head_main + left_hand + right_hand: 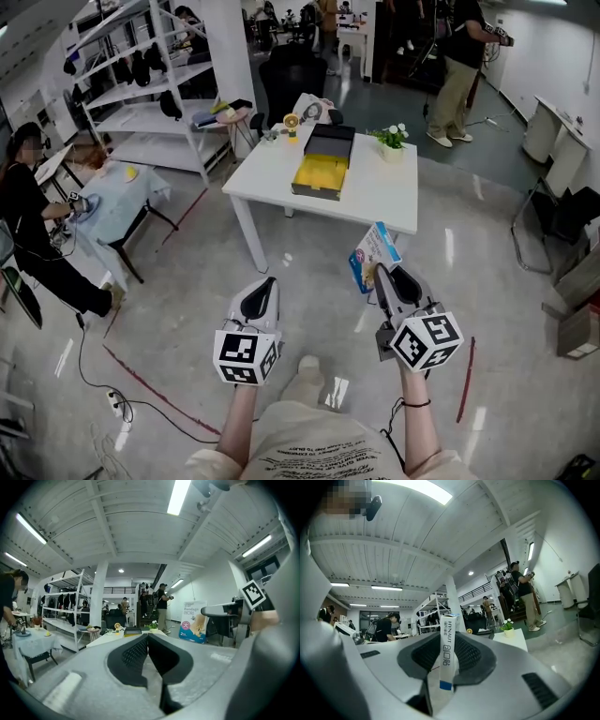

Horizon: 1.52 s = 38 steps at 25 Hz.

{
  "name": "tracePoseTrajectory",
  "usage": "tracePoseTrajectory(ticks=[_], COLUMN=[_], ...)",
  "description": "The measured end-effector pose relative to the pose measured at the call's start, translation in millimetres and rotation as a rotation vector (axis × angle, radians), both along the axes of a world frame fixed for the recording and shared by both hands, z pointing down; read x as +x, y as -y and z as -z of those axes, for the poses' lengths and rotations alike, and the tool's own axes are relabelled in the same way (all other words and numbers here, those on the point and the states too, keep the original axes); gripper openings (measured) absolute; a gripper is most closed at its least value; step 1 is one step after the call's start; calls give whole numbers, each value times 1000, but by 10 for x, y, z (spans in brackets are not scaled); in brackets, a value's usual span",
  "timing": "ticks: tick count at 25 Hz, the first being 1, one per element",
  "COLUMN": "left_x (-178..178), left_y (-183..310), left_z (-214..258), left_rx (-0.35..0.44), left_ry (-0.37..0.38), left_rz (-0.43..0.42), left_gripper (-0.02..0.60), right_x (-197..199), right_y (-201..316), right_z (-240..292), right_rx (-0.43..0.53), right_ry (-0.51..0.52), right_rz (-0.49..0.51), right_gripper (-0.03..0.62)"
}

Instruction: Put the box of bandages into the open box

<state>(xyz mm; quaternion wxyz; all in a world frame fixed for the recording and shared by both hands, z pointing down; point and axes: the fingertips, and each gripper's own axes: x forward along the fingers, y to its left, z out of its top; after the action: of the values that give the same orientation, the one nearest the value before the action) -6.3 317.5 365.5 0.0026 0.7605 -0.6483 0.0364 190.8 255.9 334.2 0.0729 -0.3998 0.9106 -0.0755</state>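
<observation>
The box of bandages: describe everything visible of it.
The box of bandages is a slim white-and-blue cardboard carton, with "Bandage" and a cartoon figure on its broad face and "HYNAUT" down its narrow edge. It stands roughly upright, pinched across its broad faces by the right claw, in the air above the floor, short of the white table.

Head view: lower end of the box of bandages [373, 251] hidden behind the jaws of the right hand-held gripper [381, 274]; print on its face too small to read. Right gripper view: box seen edge-on only, broad faces covered by the pads [468, 652]. Open box [316, 192] toward the far edge of the table [389, 197]: yellow inside, lining or contents cannot tell. Small items [292, 123] at the far left corner too small to identify.
</observation>
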Motion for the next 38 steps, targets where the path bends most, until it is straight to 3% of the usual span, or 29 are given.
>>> tracePoseTrajectory(ticks=[6,24,38], left_x=[-122,-750,-972], left_y=[394,2201,2909], left_z=[-130,-302,-442], left_rx=[-17,-79,-104], left_ry=[-20,-69,-76], left_rz=[5,-33,-78], left_gripper=[22,22,23], right_x=[-112,-790,-981], right_y=[409,2064,2786], right_z=[-108,-221,-400], right_rx=[-25,-95,-131], right_ry=[10,8,30], right_rz=[-3,-10,-45], right_gripper=[94,94,94])
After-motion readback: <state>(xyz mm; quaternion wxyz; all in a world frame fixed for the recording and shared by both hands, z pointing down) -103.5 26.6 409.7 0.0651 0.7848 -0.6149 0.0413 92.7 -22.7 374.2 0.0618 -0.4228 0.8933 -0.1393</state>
